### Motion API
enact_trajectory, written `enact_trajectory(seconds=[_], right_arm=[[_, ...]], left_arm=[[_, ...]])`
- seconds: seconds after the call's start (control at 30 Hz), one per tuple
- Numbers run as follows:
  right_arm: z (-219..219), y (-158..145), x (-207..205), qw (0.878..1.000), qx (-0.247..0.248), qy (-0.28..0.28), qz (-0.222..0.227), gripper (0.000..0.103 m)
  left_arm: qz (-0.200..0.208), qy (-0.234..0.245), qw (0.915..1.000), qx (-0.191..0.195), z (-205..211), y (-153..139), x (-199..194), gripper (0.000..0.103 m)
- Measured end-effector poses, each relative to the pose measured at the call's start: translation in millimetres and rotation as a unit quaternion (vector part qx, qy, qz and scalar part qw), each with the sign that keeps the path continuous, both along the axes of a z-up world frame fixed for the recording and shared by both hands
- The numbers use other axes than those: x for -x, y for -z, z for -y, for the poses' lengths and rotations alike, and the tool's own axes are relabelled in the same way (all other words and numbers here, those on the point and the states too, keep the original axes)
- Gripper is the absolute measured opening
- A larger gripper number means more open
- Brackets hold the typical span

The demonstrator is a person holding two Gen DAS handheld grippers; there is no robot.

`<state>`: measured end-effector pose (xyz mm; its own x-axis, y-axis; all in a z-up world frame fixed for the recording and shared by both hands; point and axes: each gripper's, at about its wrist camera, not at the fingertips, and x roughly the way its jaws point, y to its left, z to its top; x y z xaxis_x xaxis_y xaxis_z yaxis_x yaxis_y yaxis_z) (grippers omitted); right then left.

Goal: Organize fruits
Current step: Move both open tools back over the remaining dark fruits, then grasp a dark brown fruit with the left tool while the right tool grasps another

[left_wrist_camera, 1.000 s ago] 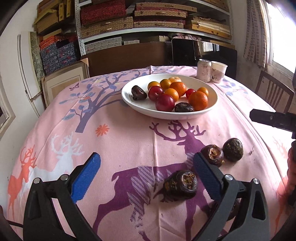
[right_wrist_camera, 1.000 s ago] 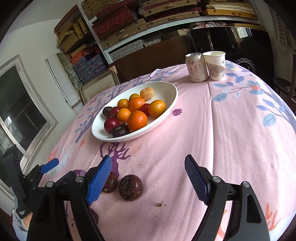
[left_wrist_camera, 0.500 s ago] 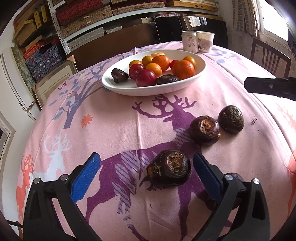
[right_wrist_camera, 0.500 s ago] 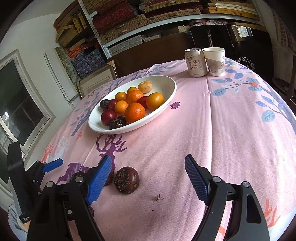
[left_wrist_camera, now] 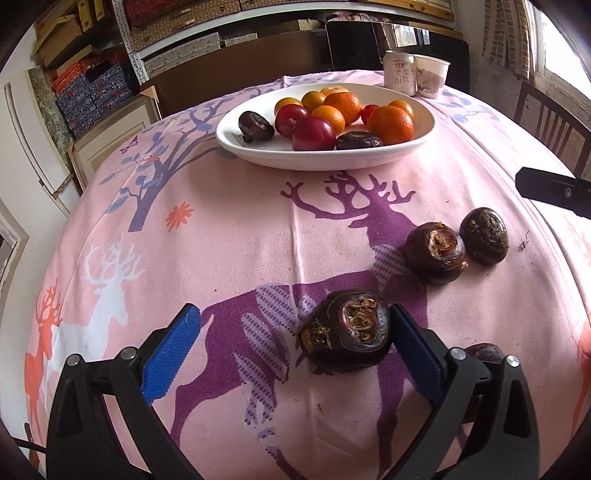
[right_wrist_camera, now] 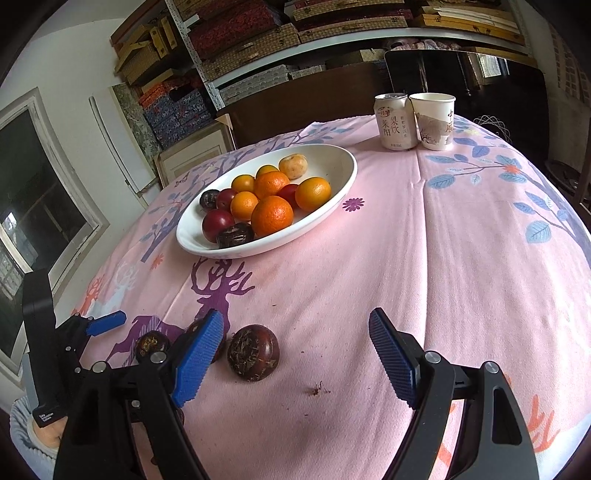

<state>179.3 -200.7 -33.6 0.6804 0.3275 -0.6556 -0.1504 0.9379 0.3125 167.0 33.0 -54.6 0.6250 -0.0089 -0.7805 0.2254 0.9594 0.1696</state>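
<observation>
Underneath, pink deer-print tablecloth — shelves behind; both claws gape wide, gripping nothing.

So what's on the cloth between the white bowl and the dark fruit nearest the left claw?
Nothing: only bare tablecloth separates the bowl from that dark fruit, per the left wrist view.

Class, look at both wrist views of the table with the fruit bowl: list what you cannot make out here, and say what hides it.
- Left view: a fourth dark fruit is mostly behind the left gripper finger.
- Right view: one dark fruit is largely behind the right gripper pad.
- Bowl: fruit at the bottom is covered by the pile.
- Can: small print too small to read.
- Person: only a sleeve, cut off by the edge.
</observation>
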Motion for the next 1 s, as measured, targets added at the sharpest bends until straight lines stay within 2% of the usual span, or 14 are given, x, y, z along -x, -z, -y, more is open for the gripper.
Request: enact_trajectory(seconds=[0.03, 0.1, 0.13, 0.23, 0.43, 0.5, 0.63, 0.73, 1.0], right_arm=[[-1, 1, 0, 1.0, 0.003, -0.002, 0.0, 0.082], [-4, 1, 1, 1.0, 0.011, -0.007, -0.001, 0.082], [-6, 2, 1, 1.0, 0.017, -0.011, -0.002, 0.082], [-16, 6, 1, 0.999, 0.038, -0.027, -0.01, 0.082], [-40, 15, 5, 0.994, 0.082, -0.072, -0.022, 0.082], [-46, 17, 7, 0.992, 0.091, -0.079, -0.024, 0.082], [-49, 20, 5, 0.991, 0.097, -0.084, -0.031, 0.082], [-52, 23, 3, 0.99, 0.101, -0.087, -0.036, 0.081], [-61, 24, 4, 0.987, 0.132, -0.091, -0.033, 0.075]], left_arm=[[0.002, -0.007, 1.0, 0.002, -4, -1, -1, 0.098], [0.006, -0.021, 0.9998, 0.005, -12, -2, -3, 0.09], [0.009, -0.026, 0.9996, 0.005, -16, -1, -4, 0.075], [0.002, -0.029, 0.9993, 0.025, -24, 0, -6, 0.068], [0.007, -0.026, 0.9995, 0.017, -21, 0, -4, 0.066], [0.006, -0.022, 0.9996, 0.019, -20, 0, -3, 0.063], [0.008, -0.015, 0.9997, 0.016, -17, 0, -2, 0.057], [0.006, -0.007, 0.9997, 0.022, -15, 0, -1, 0.049], [0.01, -0.002, 0.9999, 0.011, -10, 0, 0, 0.046]])
